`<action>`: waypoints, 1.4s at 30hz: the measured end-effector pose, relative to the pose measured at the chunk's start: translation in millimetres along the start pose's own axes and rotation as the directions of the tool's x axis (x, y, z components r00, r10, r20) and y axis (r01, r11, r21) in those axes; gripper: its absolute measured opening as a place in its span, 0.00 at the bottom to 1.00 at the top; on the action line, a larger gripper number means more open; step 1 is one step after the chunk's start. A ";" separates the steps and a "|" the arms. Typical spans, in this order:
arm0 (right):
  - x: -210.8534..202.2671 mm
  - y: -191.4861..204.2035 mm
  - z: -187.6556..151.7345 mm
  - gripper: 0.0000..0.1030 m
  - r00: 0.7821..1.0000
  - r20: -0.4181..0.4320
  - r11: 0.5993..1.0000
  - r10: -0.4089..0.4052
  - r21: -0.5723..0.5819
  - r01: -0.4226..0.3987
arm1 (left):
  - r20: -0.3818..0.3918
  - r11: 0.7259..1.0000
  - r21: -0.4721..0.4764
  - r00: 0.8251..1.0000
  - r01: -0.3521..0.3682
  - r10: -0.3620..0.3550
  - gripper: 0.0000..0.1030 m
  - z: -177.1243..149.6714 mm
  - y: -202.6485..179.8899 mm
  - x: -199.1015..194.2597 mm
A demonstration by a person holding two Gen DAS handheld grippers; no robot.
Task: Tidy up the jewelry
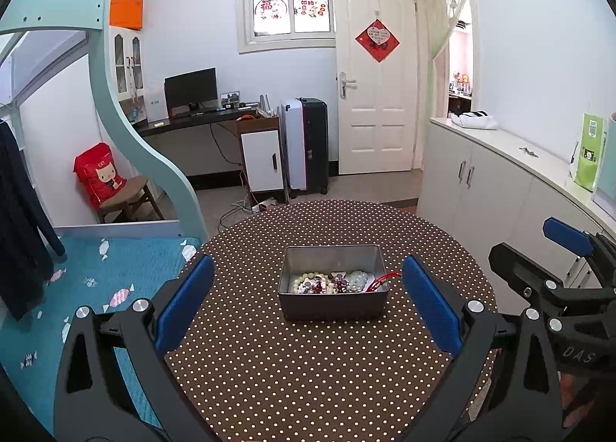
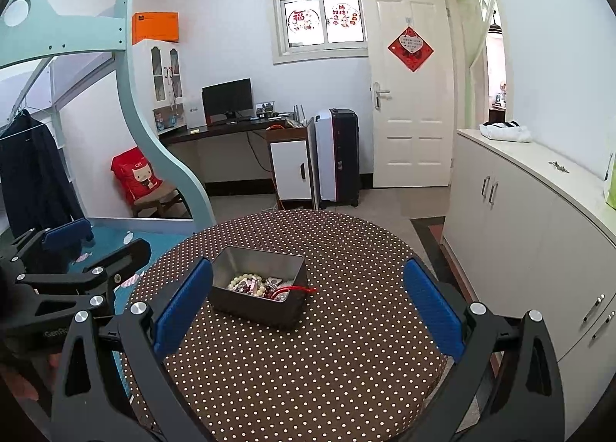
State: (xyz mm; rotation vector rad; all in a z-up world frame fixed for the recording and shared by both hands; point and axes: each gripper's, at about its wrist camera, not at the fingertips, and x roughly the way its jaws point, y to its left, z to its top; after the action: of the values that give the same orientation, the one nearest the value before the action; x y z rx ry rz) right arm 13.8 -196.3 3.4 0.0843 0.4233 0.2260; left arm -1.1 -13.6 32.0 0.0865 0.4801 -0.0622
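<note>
Jewelry (image 1: 334, 282) fills tin (image 1: 331, 305) on dotted table (image 1: 308, 372), unobstructed.

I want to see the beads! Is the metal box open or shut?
Open. The metal box has no lid on, and the bead bracelets show inside.

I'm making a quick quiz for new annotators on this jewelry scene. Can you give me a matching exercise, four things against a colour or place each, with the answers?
Things:
1. metal tin
2. red cord
3. left gripper
4. folded white cloth

Descriptions:
A. draped over the tin's rim
B. open, with blue pads
C. on the white cabinet top near the doorway
D. on the polka-dot table, holding beaded jewelry

Pairs: 1-D, 2-A, 3-B, 4-C
</note>
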 end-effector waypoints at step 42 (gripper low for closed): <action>-4.0 3.0 7.8 0.93 1.000 0.011 1.000 -0.016 -0.015 0.016 | 0.009 1.000 -0.025 1.000 -0.016 0.016 0.95 1.2 -0.1 -8.6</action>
State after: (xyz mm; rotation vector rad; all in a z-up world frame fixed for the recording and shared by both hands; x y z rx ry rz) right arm 12.8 -194.6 12.4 0.0674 0.4109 0.2128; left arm -8.2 -13.4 37.0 0.0661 0.4707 -0.0409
